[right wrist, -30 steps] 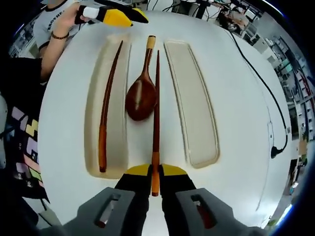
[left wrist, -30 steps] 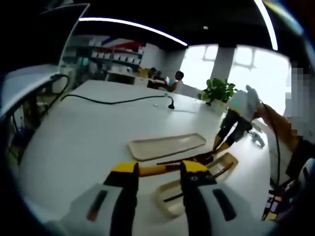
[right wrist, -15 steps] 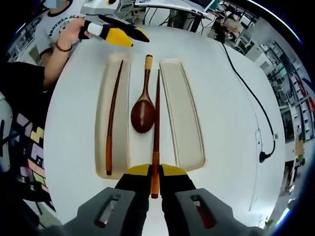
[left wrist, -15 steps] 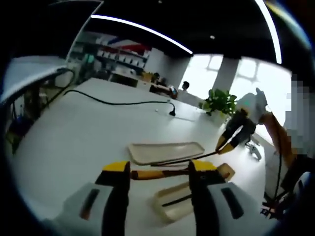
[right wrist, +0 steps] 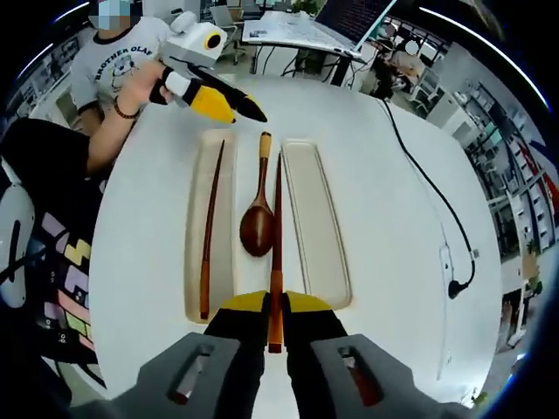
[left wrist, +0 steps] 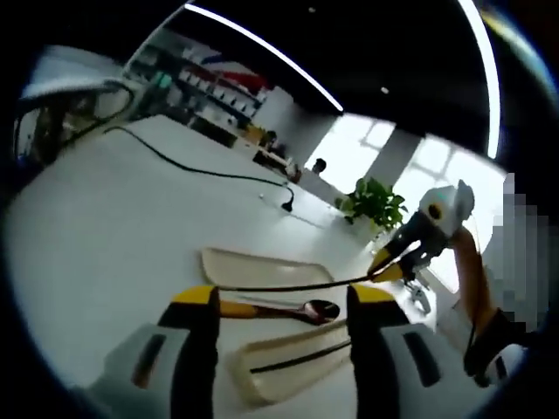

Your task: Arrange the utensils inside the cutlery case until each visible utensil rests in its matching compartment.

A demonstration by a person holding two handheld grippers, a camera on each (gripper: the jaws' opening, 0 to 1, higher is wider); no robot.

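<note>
Right claw point(right wrist: 274, 307) clamped on the orange end of one chopstick point(right wrist: 276, 236), held above the white tabletop point(right wrist: 393, 288). Beyond it: a wooden spoon point(right wrist: 258, 218) on the tabletop between two cream trays, the second chopstick point(right wrist: 210, 231) in the left tray point(right wrist: 194, 262), the right tray point(right wrist: 319, 236) bare. Furthest, left claw point(right wrist: 229, 100) aloft over the tray ends, jaws spread, gripping nothing. Step in hand, by judgement: placing the held chopstick. Next: swing it left, lower beside its twin, release.
</note>
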